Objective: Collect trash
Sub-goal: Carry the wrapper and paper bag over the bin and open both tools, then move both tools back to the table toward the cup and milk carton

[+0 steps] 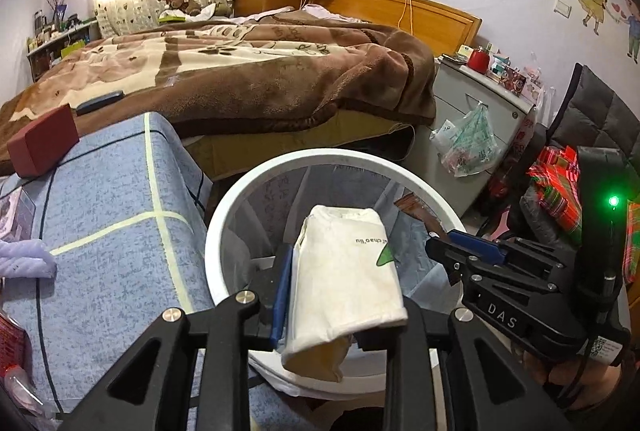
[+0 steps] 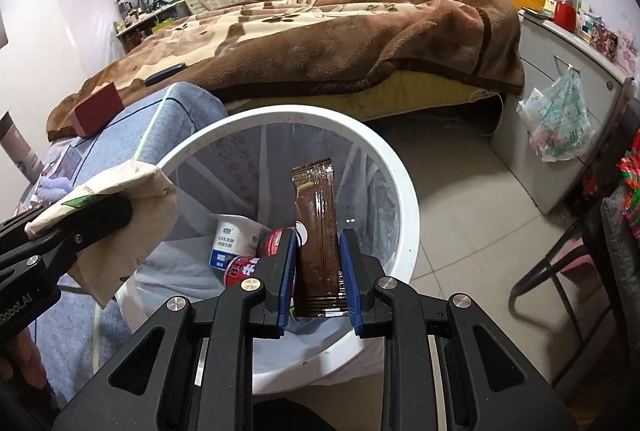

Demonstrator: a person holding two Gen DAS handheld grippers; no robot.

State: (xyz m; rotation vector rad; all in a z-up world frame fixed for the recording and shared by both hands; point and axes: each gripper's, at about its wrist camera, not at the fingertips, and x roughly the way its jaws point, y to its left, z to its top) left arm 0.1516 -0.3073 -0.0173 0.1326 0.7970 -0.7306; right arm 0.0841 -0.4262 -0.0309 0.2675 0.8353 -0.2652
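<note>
A white trash bin (image 1: 224, 207) with a clear liner stands by the table; it also shows in the right wrist view (image 2: 404, 199). My left gripper (image 1: 344, 291) is shut on a crumpled cream paper bag (image 1: 348, 271) and holds it over the bin's mouth; the bag also shows in the right wrist view (image 2: 120, 207). My right gripper (image 2: 318, 271) is shut on a brown snack wrapper (image 2: 316, 227), upright above the bin; this gripper shows in the left wrist view (image 1: 460, 251) at the bin's right rim. A white carton (image 2: 232, 239) and red cans (image 2: 276, 243) lie inside the bin.
A table with a blue checked cloth (image 1: 116, 215) is left of the bin, with a red box (image 1: 44, 139) on it. A bed with a brown blanket (image 1: 256, 71) is behind. A grey cabinet (image 2: 560, 91) with a hanging plastic bag (image 2: 560, 123) and a chair (image 2: 600, 251) are on the right.
</note>
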